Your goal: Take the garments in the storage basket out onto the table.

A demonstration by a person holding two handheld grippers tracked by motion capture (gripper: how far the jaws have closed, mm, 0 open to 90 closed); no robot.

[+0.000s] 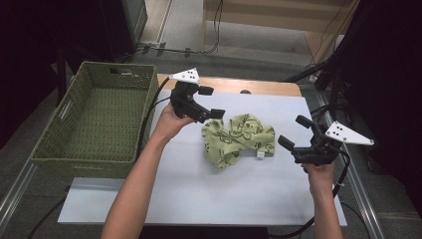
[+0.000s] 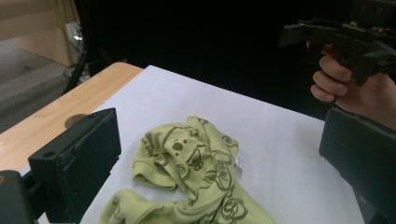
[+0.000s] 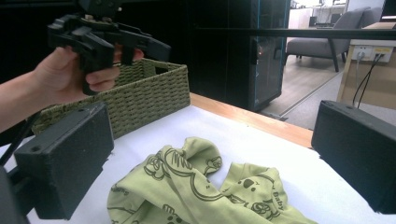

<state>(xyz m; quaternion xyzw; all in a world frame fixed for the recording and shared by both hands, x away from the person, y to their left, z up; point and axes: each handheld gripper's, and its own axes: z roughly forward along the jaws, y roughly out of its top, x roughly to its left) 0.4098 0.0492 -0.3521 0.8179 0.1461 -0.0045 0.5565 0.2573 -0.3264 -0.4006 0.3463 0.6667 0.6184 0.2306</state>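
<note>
Both sets of fingers stood wide apart and held nothing when I looked. My left gripper point(image 1: 215, 113) hung just above the table, jaws spread, with the green cloth point(image 1: 239, 139) lying crumpled directly ahead of and below its tips; along its own camera the cloth point(image 2: 191, 177) sat between the two black pads, lower down and untouched. My right gripper point(image 1: 294, 132) was equally wide, held off to the cloth's other side, a short gap of bare white table surface point(image 1: 199, 189) between its tips and the nearest fold. From its camera the cloth point(image 3: 205, 191) lay ahead between the pads, with the woven basket point(image 3: 140, 98) farther beyond and my left hand point(image 3: 70, 74) raised above it.

I judged the cloth to be a small printed garment, light and entirely limp, so it would sag and drape from any single hold and might drag across the table. It looked neither slippery nor fragile. A raised ridge of fabric near the tips of either gripper seemed the best purchase; pinching a flat layer risked scraping the table. The small white tag point(image 1: 260, 155) at the edge nearest my right fingers marked a seam.
</note>
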